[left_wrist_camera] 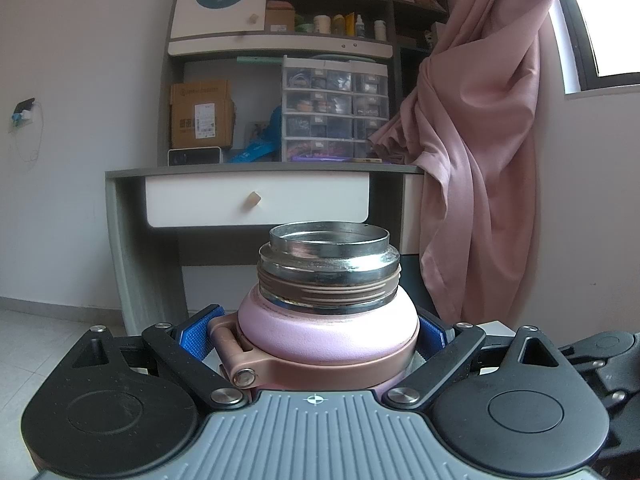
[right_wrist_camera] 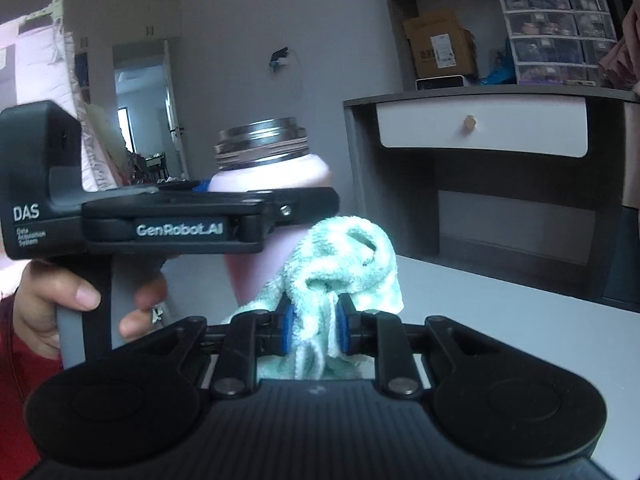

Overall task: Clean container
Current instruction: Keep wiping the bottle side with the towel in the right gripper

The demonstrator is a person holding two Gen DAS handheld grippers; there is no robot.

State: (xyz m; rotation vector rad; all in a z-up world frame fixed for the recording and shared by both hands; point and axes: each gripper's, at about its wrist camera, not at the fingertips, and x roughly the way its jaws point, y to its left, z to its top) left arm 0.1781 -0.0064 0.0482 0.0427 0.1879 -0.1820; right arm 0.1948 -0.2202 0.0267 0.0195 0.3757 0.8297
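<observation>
Currently the wiping step is in hand, judged from the layout: bottle held up, cloth beside it. Left tool (left_wrist_camera: 316,344) is clenched on the pink bottle (left_wrist_camera: 328,328), blue pads against the shoulder on both sides, just above the rose-coloured collar with its hinge pin. Bottle stands upright in the grip, lid off, steel threaded mouth (left_wrist_camera: 329,240) open to the room. Right tool (right_wrist_camera: 314,330) is clenched on a bunched mint-green cloth (right_wrist_camera: 344,264); a wad of it stands up ahead of the pads, loose ends trail down behind them. From the right wrist view the cloth sits low against the bottle's side, below the left tool's black body; whether it actually touches the wall cannot be told, as that area is blurred. A hand (right_wrist_camera: 60,304) wraps the left tool's grey handle. Pale bench (right_wrist_camera: 500,308) lies below and to the right, bottle apparently held clear of it. Judgement: outside wiping is only partly done, mouth and threads not yet reached. Next move calls for lifting the cloth wad toward the neck while the left tool keeps the bottle steady and upright. Watch for the cloth snagging on the left tool's fingers.
</observation>
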